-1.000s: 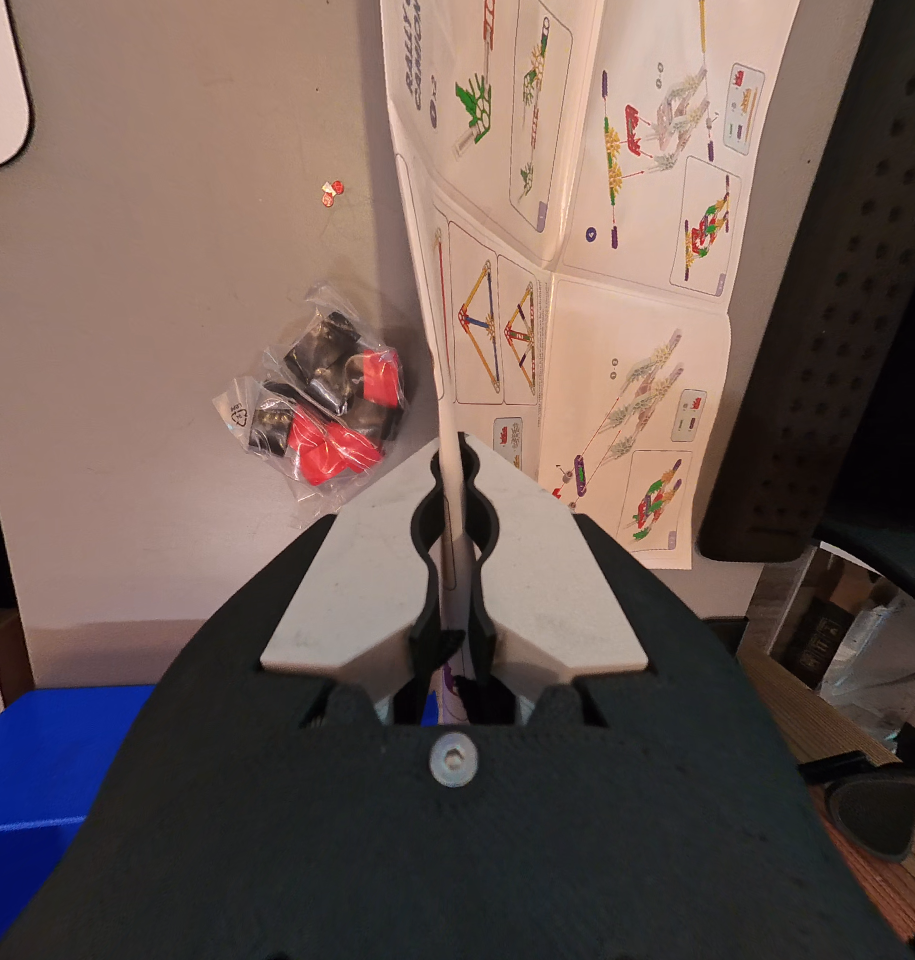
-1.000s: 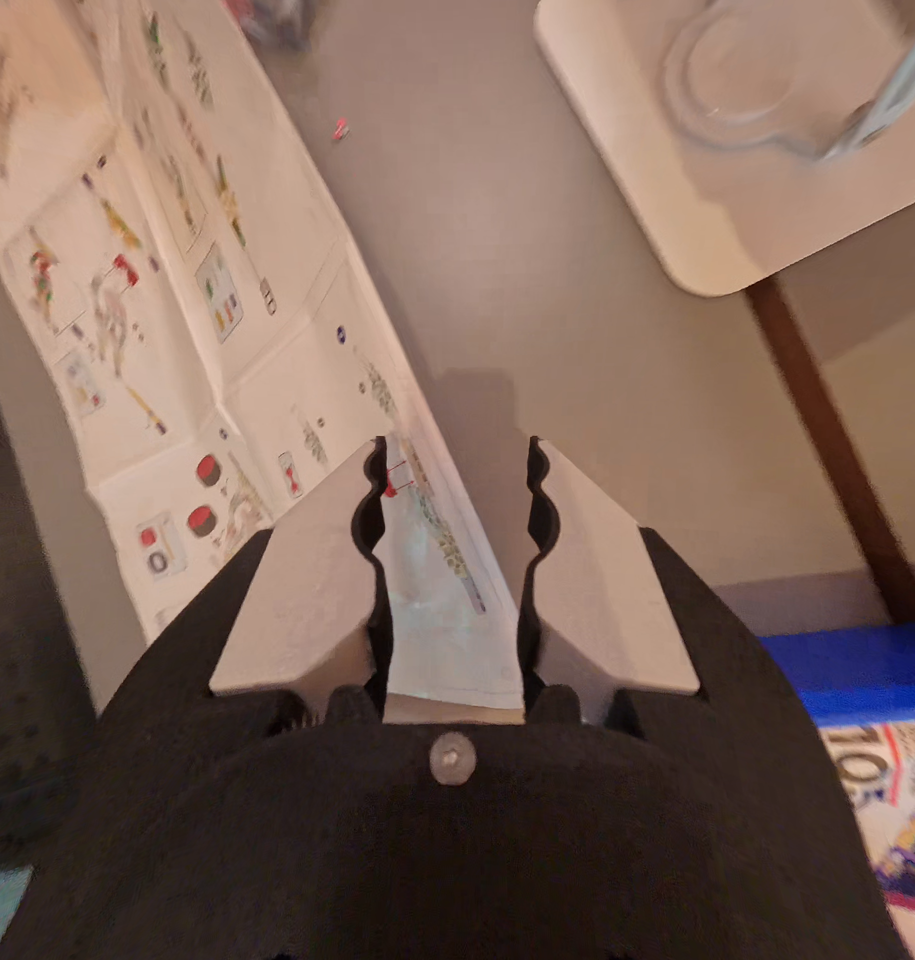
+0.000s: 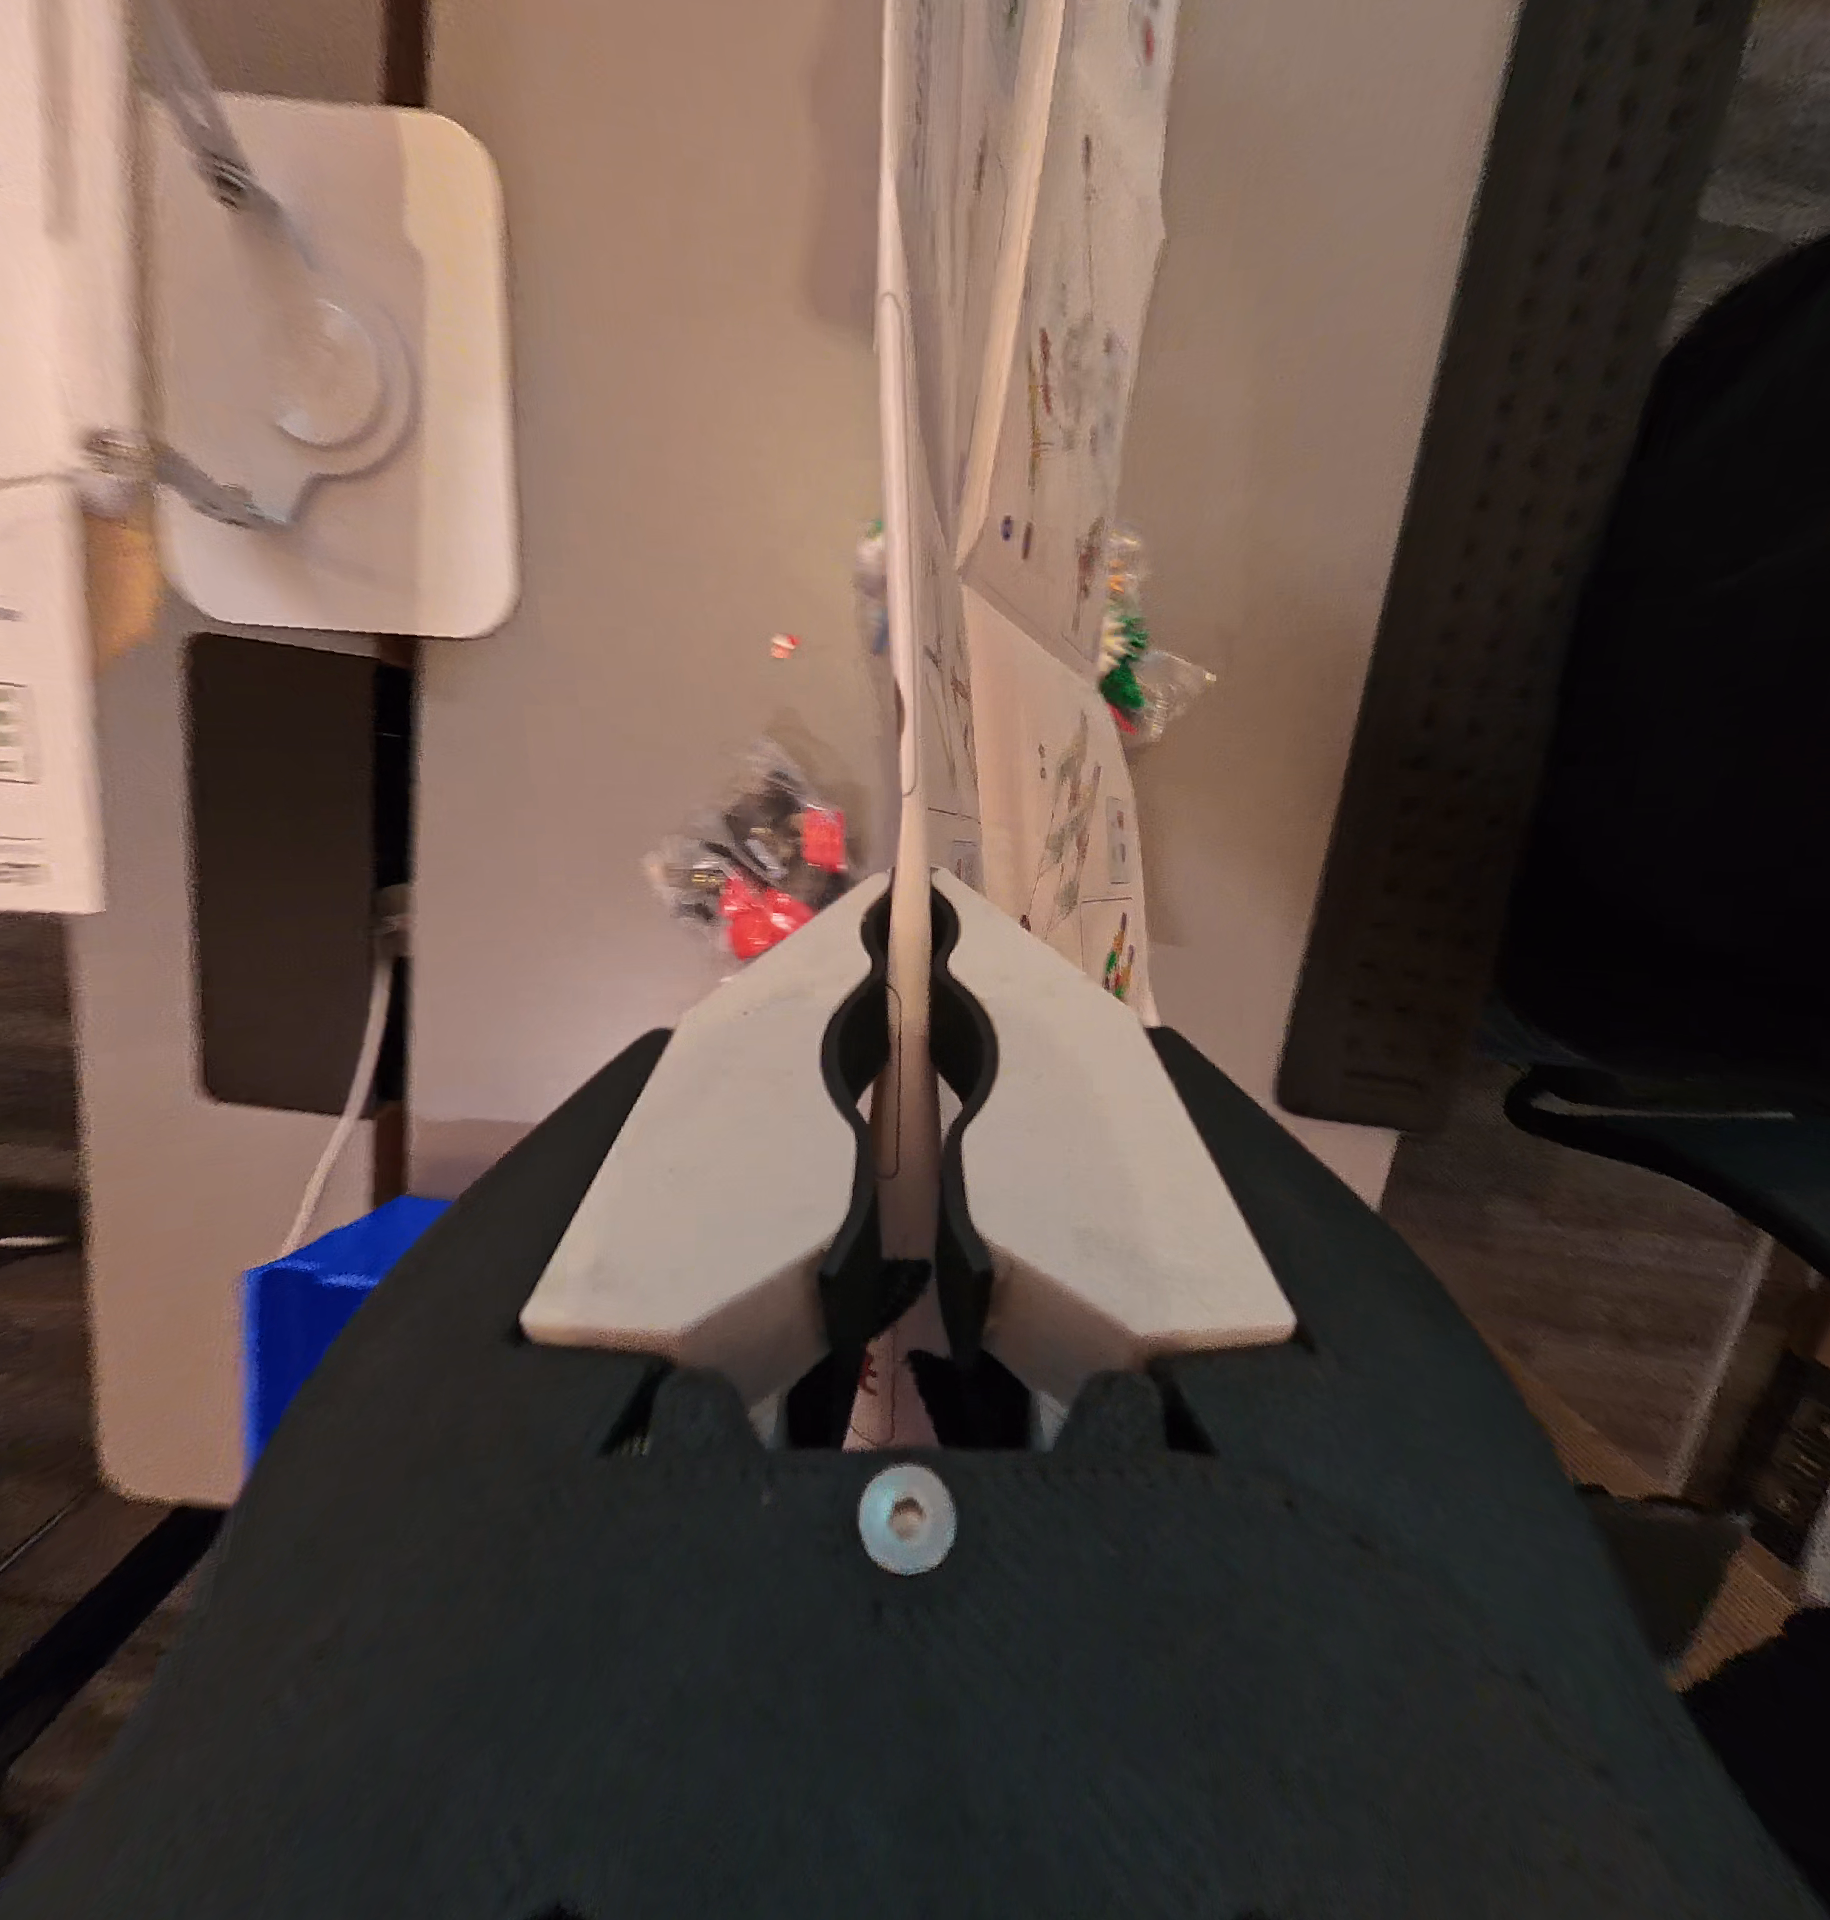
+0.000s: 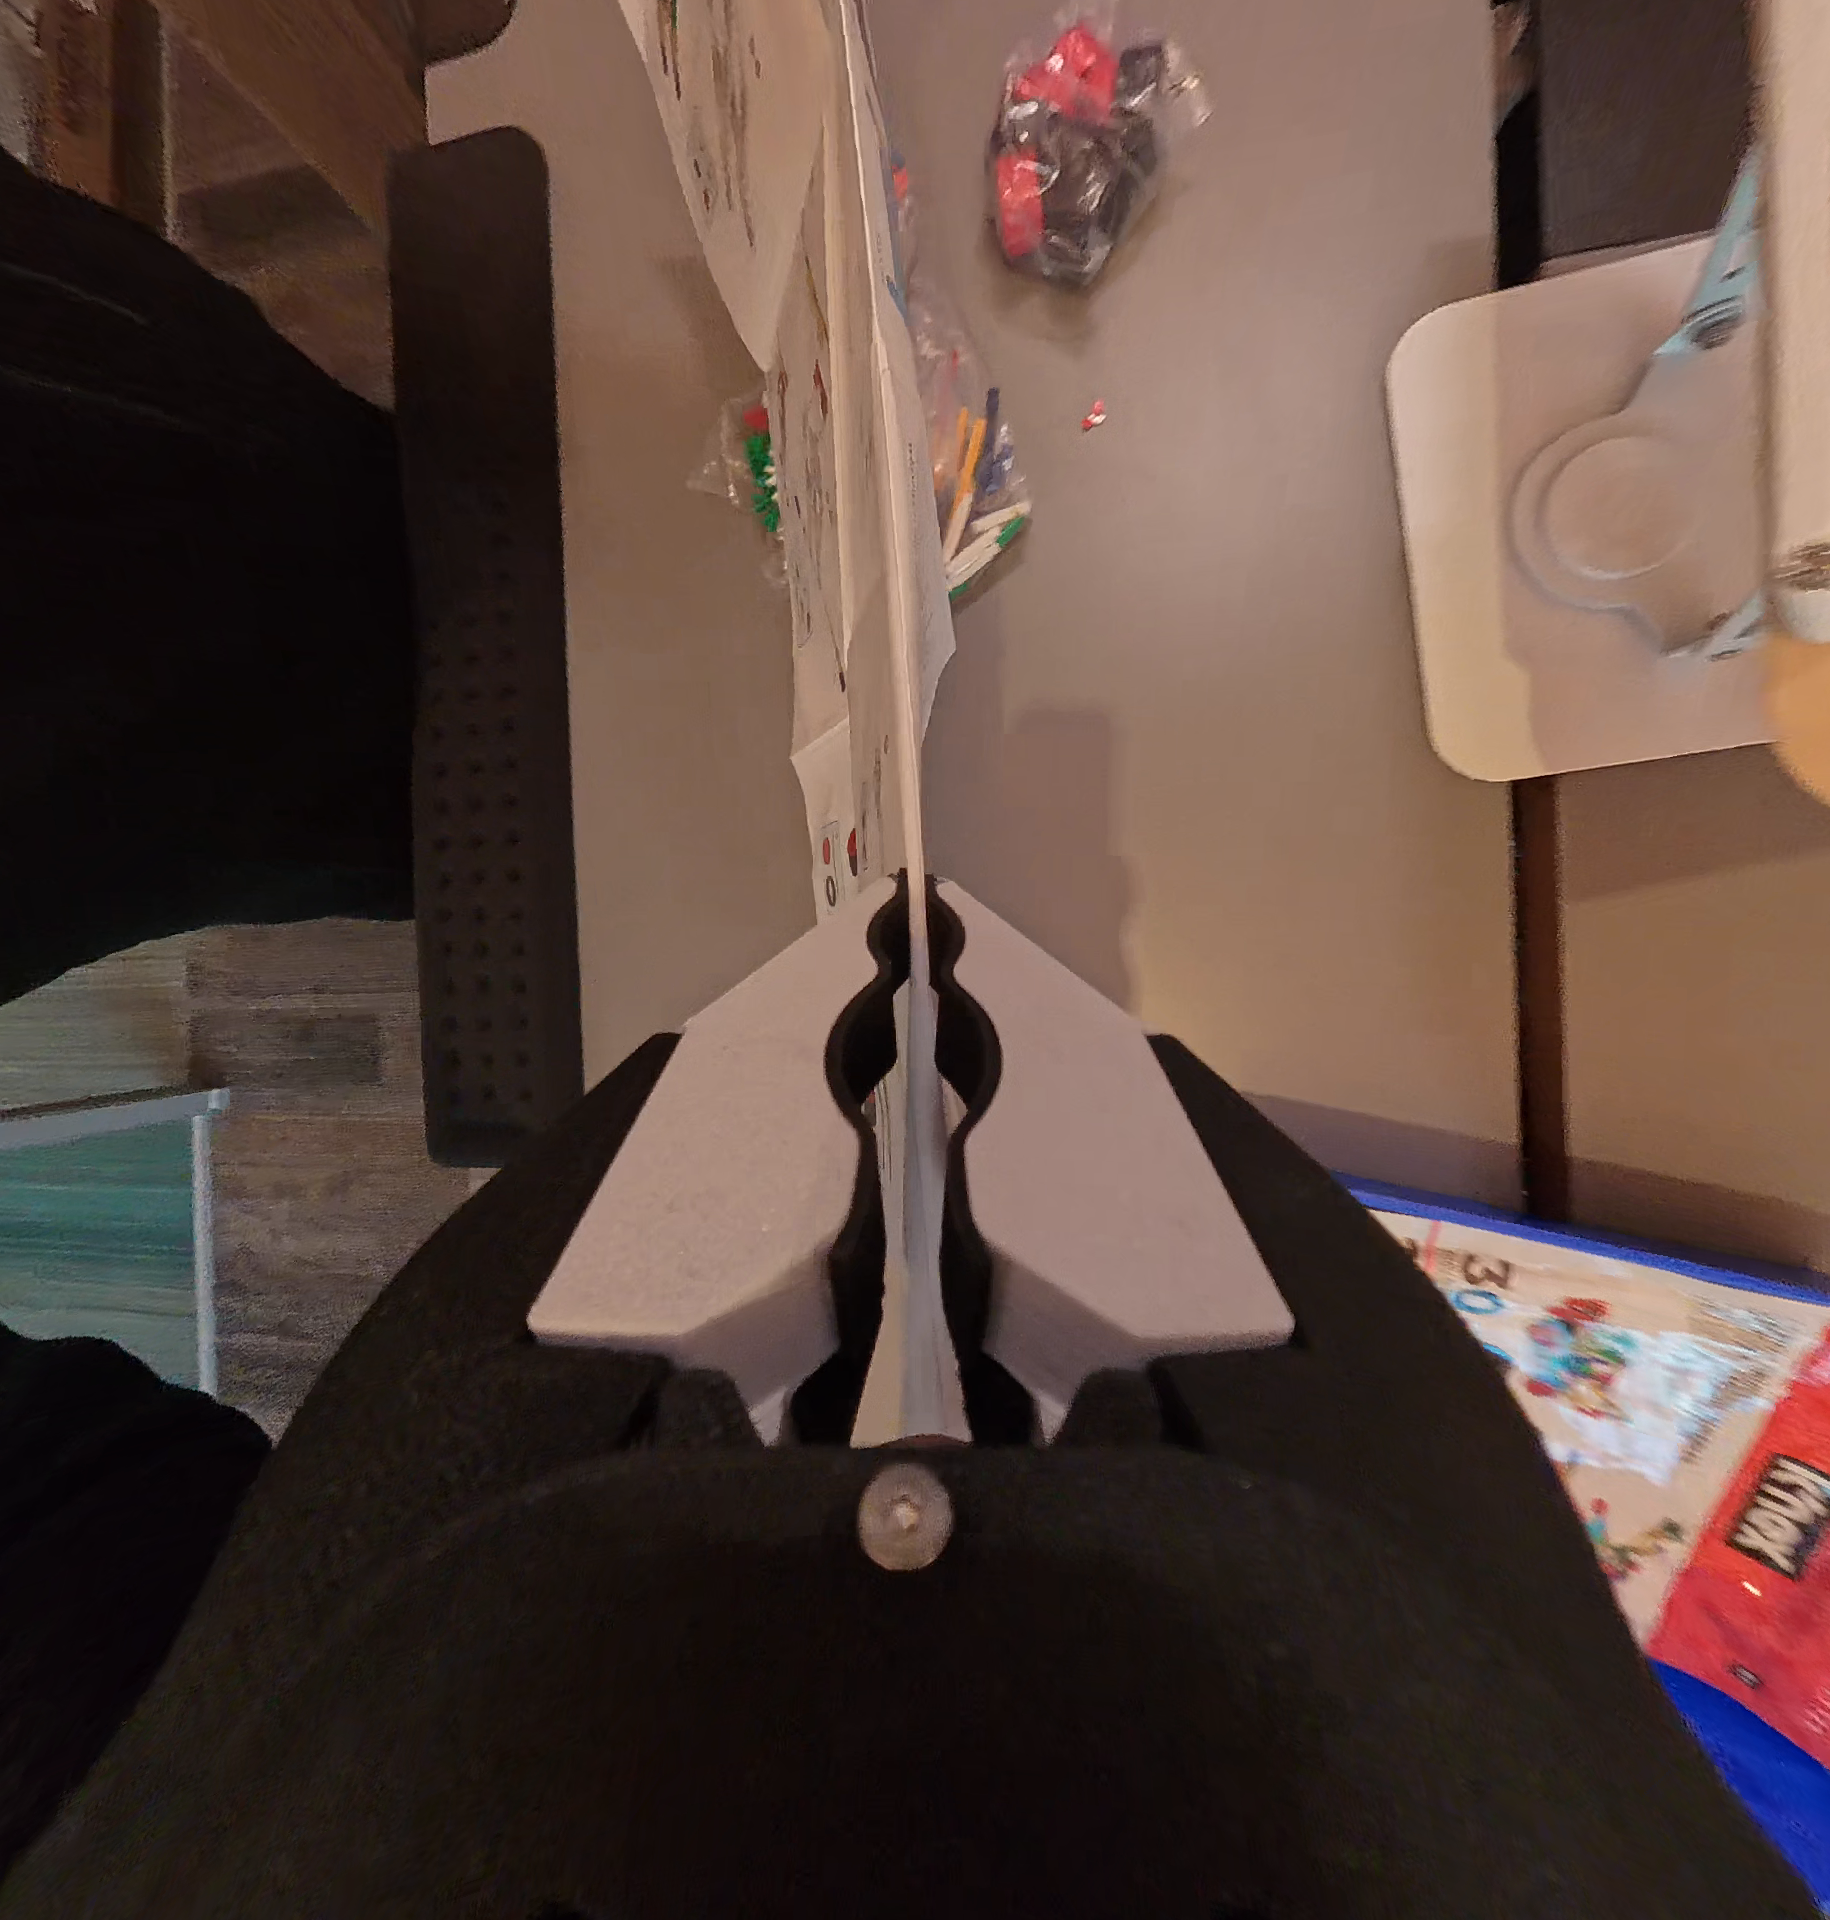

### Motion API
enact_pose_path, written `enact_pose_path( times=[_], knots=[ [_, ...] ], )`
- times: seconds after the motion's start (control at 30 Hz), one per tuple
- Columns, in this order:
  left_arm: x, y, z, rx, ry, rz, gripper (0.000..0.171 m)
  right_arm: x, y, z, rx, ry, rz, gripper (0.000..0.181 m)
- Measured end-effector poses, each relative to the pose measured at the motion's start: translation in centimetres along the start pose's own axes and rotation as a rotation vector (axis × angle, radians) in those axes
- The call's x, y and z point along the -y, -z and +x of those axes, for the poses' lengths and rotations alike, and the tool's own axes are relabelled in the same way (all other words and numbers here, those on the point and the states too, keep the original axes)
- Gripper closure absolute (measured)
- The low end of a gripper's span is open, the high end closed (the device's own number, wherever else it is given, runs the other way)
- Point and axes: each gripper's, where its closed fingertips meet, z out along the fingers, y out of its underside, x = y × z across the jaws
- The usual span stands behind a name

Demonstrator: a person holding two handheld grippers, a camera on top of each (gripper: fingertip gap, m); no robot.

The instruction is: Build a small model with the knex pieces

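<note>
A folded white instruction sheet (image 3: 1046, 436) with coloured diagrams hangs in the air above the grey table (image 3: 672, 395). My left gripper (image 3: 911, 894) is shut on one edge of it. My right gripper (image 4: 916, 894) is shut on another edge of the same sheet (image 4: 869, 520), seen edge-on. Below the sheet lie clear bags of parts: one with red and black pieces (image 3: 765, 862), also in the right wrist view (image 4: 1082, 145), one with green pieces (image 3: 1129, 665), and one with coloured rods (image 4: 978, 488).
A white lamp base (image 3: 339, 364) with a metal arm stands at the table's edge, also in the right wrist view (image 4: 1586, 540). A blue bin (image 3: 319, 1299) sits below, holding a printed toy box (image 4: 1669, 1455). A black perforated chair back (image 3: 1410, 623) borders the table. A tiny red piece (image 3: 783, 644) lies loose. The left gripper's tips are roughly 35 cm from the right gripper's.
Both grippers have risen with the sheet, which now hangs off the table. The right gripper was open around the sheet's corner and is now shut on it. Bags under the sheet now show.
</note>
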Motion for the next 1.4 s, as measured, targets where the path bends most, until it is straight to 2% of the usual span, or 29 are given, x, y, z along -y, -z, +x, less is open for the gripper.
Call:
enact_pose_path(
  times=[0.13,0.3,0.5,0.7,0.83,0.9,0.93,0.97,1.07,1.2,1.3,1.37,1.4],
  knots=[
    [2.5,4.1,-4.6,0.152,0.006,0.029,0.171,2.8,4.3,3.0,-0.146,0.007,0.019,0.181],
    [5.5,8.6,-11.0,0.297,0.005,0.030,0.171,6.9,10.2,8.9,-0.412,-0.018,0.038,0.181],
    [8.1,13.4,-20.3,0.467,0.040,0.016,0.171,12.1,15.9,16.4,-0.678,-0.061,0.058,0.181],
    [8.7,14.4,-29.1,0.557,0.112,-0.011,0.171,14.4,16.8,23.0,-0.770,-0.107,0.036,0.181],
    [8.2,12.4,-33.2,0.583,0.136,-0.061,0.171,14.1,16.1,27.0,-0.836,-0.123,-0.038,0.181],
    [7.1,11.4,-35.3,0.624,0.164,-0.114,0.159,14.1,15.6,28.4,-0.834,-0.128,-0.039,0.181],
    [6.5,10.8,-36.1,0.638,0.174,-0.133,0.147,14.1,15.3,29.0,-0.831,-0.132,-0.036,0.181],
    [6.2,10.2,-36.7,0.648,0.188,-0.138,0.135,13.9,14.9,29.6,-0.832,-0.137,-0.045,0.181],
    [6.4,9.6,-37.8,0.689,0.221,-0.057,0.121,13.0,13.9,31.3,-0.837,-0.153,-0.085,0.181],
    [7.8,11.1,-38.2,0.776,0.254,0.162,0.119,12.0,12.9,32.5,-0.815,-0.194,-0.071,0.181],
    [10.6,12.1,-36.1,0.846,0.180,0.322,0.119,11.5,12.6,33.2,-0.801,-0.234,-0.034,0.181],
    [13.7,10.2,-33.6,0.842,0.053,0.374,0.124,11.2,12.4,33.5,-0.795,-0.241,-0.023,0.181],
    [14.9,8.4,-32.6,0.842,-0.012,0.348,0.124,11.2,12.4,33.8,-0.796,-0.245,-0.015,0.181]
  ],
)
